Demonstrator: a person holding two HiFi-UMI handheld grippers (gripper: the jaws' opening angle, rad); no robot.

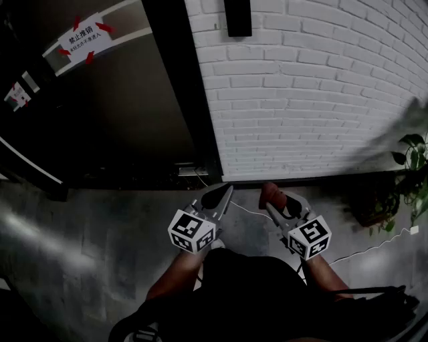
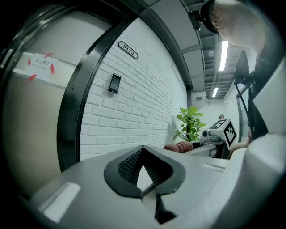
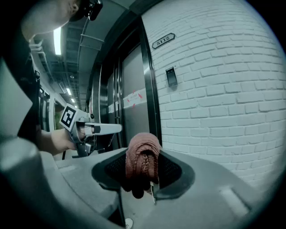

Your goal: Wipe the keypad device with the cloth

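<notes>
1. White brick wall (image 1: pixel 301 100): fills the upper right of the head view, straight ahead of the person.
2. Grey floor (image 1: pixel 87 247): runs along the foot of the wall and the door.
3. Dark door (image 1: pixel 120 120): left of the wall, set in a black door frame (image 1: pixel 180 87).
4. Potted plant (image 1: pixel 411 174): green leaves, at the wall's foot, far right.
5. Left gripper (image 1: pixel 223 194): held low, near the right one. In the left gripper view (image 2: pixel 143 150) its jaw tips meet with nothing between them.
6. Right gripper (image 1: pixel 277 200): beside the left, pointing toward the wall. In the right gripper view (image 3: pixel 143 156) the jaws are clamped on the cloth.
7. Cloth (image 1: pixel 269 192): reddish-brown knit, bunched and folded over between the right jaws, bulging above the pads (image 3: pixel 142 150).
8. Keypad device (image 1: pixel 237 17): small black upright rectangle mounted high on the brick, just right of the door frame, well apart from both grippers.
9. Notice (image 1: pixel 83 37): white sheet with red tape at its corners, on the door.
10. Number plate (image 2: pixel 128 49): above the keypad device.
11. White cable (image 1: pixel 374 248): on the floor, right.
</notes>
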